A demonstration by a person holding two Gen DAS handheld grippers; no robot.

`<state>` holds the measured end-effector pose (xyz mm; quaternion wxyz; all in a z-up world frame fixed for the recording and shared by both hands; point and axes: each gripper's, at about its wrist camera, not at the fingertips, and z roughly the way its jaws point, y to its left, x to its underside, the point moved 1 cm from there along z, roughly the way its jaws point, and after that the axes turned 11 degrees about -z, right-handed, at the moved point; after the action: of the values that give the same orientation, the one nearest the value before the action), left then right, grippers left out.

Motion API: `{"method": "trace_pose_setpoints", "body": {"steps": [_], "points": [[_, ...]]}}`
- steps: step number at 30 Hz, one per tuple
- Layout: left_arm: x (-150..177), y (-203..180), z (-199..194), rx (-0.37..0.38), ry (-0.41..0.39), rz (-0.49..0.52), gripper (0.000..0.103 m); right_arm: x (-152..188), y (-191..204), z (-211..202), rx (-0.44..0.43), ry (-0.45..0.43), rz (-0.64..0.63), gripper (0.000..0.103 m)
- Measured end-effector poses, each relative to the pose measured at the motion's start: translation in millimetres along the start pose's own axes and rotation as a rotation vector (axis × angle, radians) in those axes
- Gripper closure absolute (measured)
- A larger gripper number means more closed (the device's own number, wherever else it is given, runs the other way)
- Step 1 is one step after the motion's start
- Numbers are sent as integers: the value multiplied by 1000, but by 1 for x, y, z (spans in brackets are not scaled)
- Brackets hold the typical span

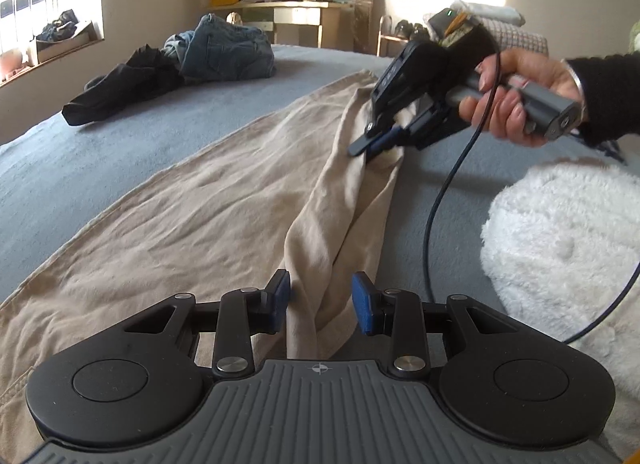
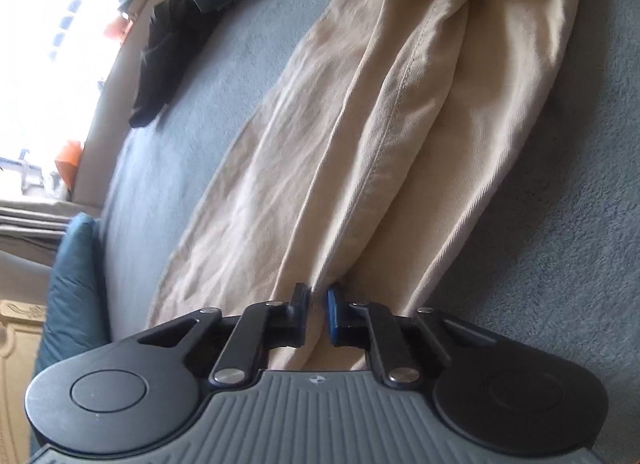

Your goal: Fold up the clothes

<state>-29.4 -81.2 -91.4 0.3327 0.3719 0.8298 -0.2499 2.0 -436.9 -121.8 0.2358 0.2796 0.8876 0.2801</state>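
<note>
Low in the left wrist view, the left gripper [image 1: 320,296] stands with its blue pads apart, straddling a raised ridge of the beige trousers [image 1: 192,220] without pinching it. Up at centre right of the same frame, the right gripper [image 1: 370,144] is clamped on that same ridge further along, lifting a tent of cloth off the grey bedspread [image 1: 120,132]. The right wrist view agrees: its pads nearly meet at bottom centre with the fold [image 2: 320,296] running in between them.

The trousers lie long across the bed, one side flat, the near edge bunched. By my reading, this is an edge being gathered for a fold. To do it well, the left pads should close squarely on the whole ridge, catching every layer, level with the right grip, so the cloth lifts without twisting.

Far off at upper left lie jeans [image 1: 228,48] and a dark garment [image 1: 120,88], well apart.
</note>
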Motion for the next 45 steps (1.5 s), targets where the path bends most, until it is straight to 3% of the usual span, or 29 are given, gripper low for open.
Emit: {"method": "trace_pose_setpoints", "body": {"steps": [5,10,15,18,21,24,28,35,38,39,41,45], "points": [[2,2,3,-14,9,-10,69,6,1,-25,-45,-48,24,96],[3,2,7,-41,5,-10,69,8,-9,-36,-32,-72,49,98],[3,6,13,-61,2,-39,70,8,-13,-31,-19,-46,73,97],[2,7,11,-34,-16,-51,92,7,-9,-28,-33,-35,77,96],[7,-6,7,38,-15,41,94,3,-7,-28,-38,-41,81,95],[17,-19,8,88,14,141,94,-3,-8,-30,-25,-62,102,84],[26,-23,14,82,38,191,94,-11,-10,-34,-4,-87,102,70],[20,-18,12,92,28,157,94,-33,-4,-22,99,-91,1,67],[19,-17,11,86,18,155,98,-43,-2,-11,118,-69,-38,83],[17,-15,10,75,9,147,101,-46,0,-12,118,-81,-58,100],[12,-11,5,54,-22,133,102,-52,6,-15,100,-115,-90,102],[5,-10,-2,24,-62,164,102,-46,9,-44,-22,-240,-147,102]]}}
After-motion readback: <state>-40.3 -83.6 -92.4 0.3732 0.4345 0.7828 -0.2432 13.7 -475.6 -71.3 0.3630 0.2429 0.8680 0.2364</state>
